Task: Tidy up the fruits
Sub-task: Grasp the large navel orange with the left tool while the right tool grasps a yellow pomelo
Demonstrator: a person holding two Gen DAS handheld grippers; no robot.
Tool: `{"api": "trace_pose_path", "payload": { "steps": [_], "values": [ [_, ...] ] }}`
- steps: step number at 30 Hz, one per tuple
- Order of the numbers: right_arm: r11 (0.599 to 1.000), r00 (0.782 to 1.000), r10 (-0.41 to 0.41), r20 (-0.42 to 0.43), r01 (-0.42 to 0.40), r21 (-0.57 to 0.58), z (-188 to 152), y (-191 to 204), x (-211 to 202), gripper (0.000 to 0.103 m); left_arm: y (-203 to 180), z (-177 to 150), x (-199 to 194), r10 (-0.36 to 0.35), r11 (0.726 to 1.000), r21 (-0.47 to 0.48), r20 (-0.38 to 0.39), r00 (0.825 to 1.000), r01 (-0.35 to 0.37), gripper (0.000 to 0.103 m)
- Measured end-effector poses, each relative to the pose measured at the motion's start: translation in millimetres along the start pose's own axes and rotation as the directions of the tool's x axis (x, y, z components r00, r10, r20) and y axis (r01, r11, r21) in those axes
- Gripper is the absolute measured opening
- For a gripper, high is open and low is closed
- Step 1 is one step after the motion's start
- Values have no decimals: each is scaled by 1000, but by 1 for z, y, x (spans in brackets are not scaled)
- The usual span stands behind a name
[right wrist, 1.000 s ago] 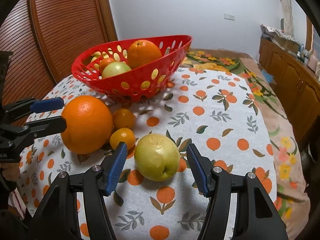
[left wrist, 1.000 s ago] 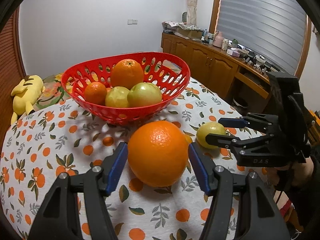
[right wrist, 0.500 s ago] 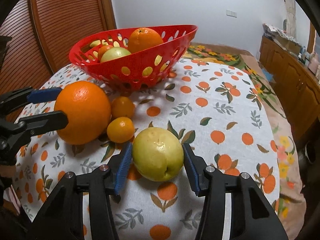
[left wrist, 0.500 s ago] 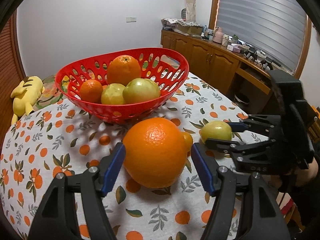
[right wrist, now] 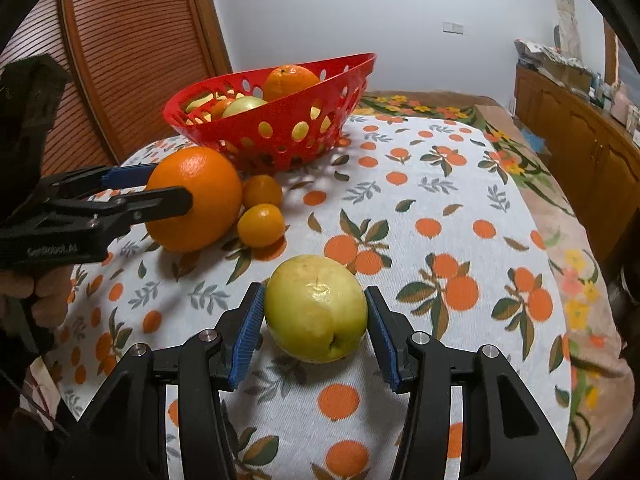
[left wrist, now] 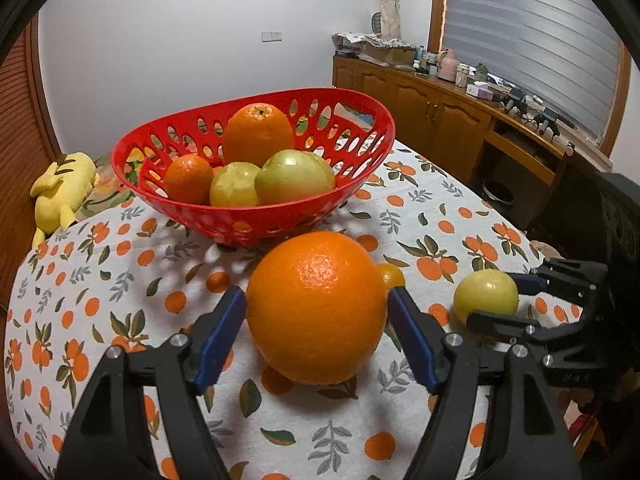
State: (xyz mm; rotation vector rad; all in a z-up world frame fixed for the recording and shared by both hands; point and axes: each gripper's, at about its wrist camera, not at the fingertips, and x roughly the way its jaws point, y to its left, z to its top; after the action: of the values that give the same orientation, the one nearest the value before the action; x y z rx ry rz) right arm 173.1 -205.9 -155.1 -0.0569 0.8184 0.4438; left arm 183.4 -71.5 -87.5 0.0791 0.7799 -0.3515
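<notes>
Left wrist view: left gripper (left wrist: 316, 312) jaws opening around the orange (left wrist: 316, 308). Right gripper (right wrist: 315, 318) clenched on the pear (right wrist: 316, 308), resting on the cloth (right wrist: 440, 200).

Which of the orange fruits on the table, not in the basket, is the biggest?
The large orange between the opening left gripper jaws; the two small mandarins beside it are far smaller.

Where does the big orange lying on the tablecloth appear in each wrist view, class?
Left wrist view: the big orange fills the lower centre, between the left tongs, whose jaws are opening.
Right wrist view: it lies at mid-left, beside two small oranges.
Shared landmark: the red basket behind it.
</notes>
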Motion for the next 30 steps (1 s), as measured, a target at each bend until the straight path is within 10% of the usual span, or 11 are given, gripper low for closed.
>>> {"api": "trace_pose_path", "payload": {
  "steps": [30],
  "values": [
    [1000, 999, -9, 33, 9, -6, -5, 1, -2, 52, -1, -9, 26, -35, 999, -21, -49, 998, 34, 82]
  ]
}}
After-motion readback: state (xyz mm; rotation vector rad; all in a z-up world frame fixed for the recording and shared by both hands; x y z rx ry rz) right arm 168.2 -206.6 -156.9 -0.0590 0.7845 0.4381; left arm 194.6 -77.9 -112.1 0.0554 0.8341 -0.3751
